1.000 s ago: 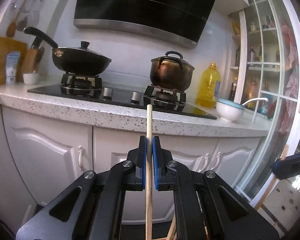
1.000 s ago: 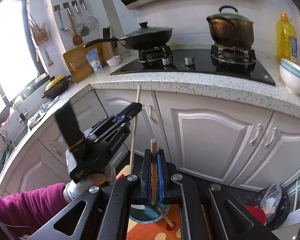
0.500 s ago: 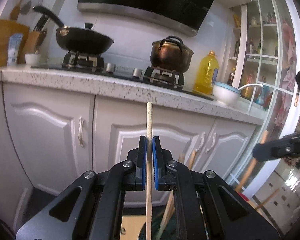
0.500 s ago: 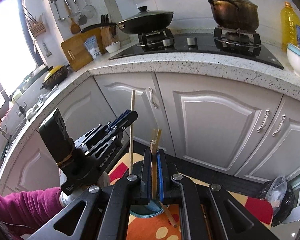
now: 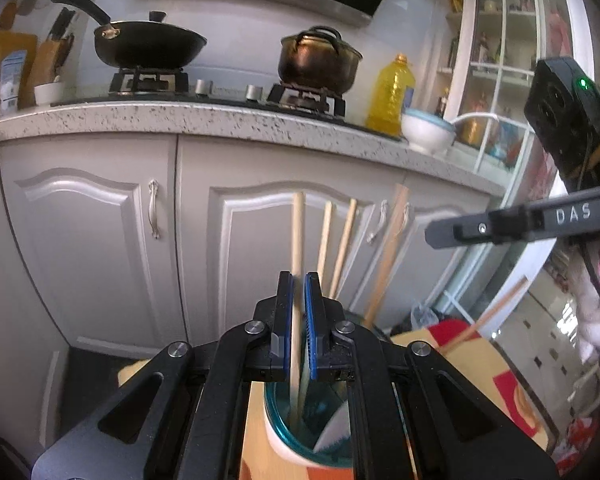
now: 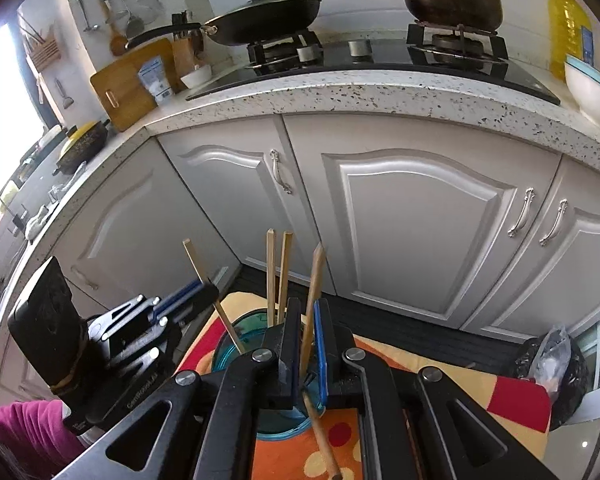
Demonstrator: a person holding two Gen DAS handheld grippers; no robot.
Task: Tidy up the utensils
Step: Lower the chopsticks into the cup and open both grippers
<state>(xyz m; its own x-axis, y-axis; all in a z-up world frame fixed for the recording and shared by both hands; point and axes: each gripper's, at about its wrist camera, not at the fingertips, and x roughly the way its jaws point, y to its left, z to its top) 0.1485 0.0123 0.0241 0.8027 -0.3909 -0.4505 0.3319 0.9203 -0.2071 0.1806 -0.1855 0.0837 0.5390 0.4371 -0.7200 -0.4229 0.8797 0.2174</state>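
My left gripper [image 5: 299, 277] is shut on a wooden chopstick [image 5: 298, 232] that stands upright, its lower end inside the teal-rimmed cup [image 5: 278, 432]. My right gripper [image 6: 304, 305] is shut on a second chopstick [image 6: 314, 280], which leans to the right between the pads, with its lower end over the cup [image 6: 226, 346]. Two more chopsticks [image 6: 278, 272] stand in the cup. In the right wrist view the left gripper [image 6: 208, 286] comes in from the left over the cup. In the left wrist view the right gripper [image 5: 432, 235] reaches in from the right.
The cup sits on an orange flowered cloth [image 6: 340, 432], where another stick [image 6: 324, 448] lies. White cabinet doors [image 6: 416, 216] stand close behind. Above them a speckled counter [image 6: 340, 96] carries a wok, a pot, an oil bottle and a bowl. A black bag [image 6: 552, 368] sits at the right.
Both grippers have sunk towards the cup and tipped downward. The left chopstick's lower end has gone into the cup. The right chopstick, straight before, now leans between the pads.
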